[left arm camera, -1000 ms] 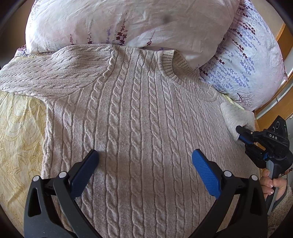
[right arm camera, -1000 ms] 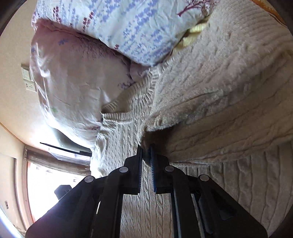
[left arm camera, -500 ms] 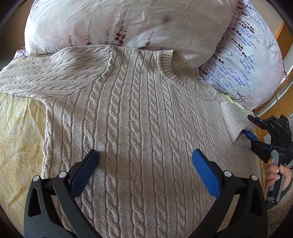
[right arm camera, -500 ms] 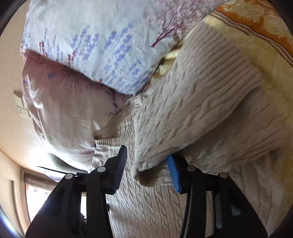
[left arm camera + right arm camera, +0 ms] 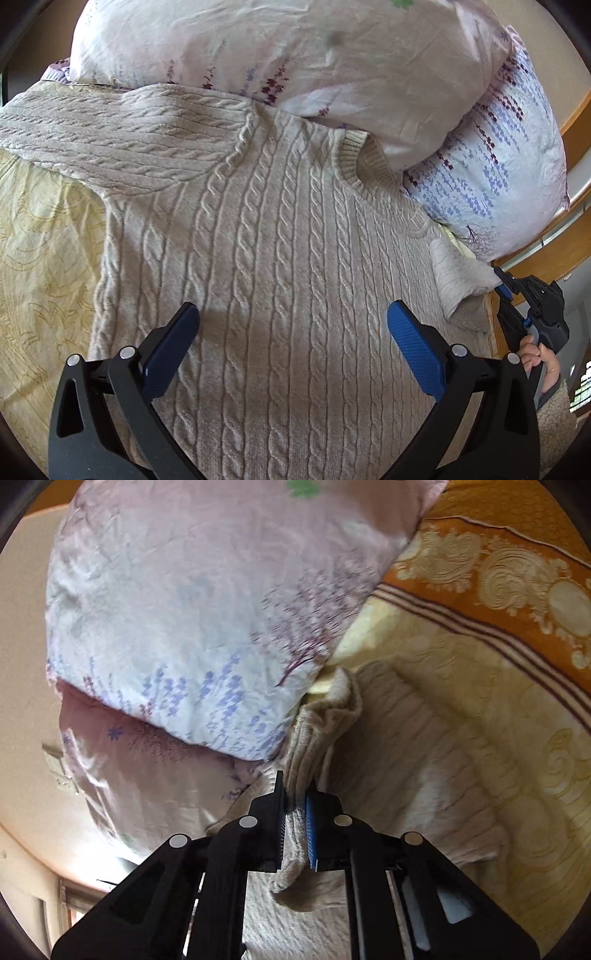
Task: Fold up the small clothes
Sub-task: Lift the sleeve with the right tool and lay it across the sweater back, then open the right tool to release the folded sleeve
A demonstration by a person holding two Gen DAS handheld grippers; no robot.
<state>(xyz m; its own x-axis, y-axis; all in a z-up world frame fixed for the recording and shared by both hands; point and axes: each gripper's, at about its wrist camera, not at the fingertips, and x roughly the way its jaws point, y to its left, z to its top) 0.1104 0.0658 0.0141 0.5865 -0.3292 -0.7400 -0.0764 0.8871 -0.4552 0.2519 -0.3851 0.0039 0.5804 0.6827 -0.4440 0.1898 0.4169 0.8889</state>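
Right claw (image 5: 295, 819): clamped on sleeve (image 5: 325, 716), lifted for folding inward.
Left claw (image 5: 291, 343): spread wide, empty, hovering over sweater (image 5: 280, 258) body.
Sweater: laid flat on bed (image 5: 40, 236).

Left gripper (image 5: 291, 347) fingers wide apart — right gripper (image 5: 295, 823) fingers pinched together.
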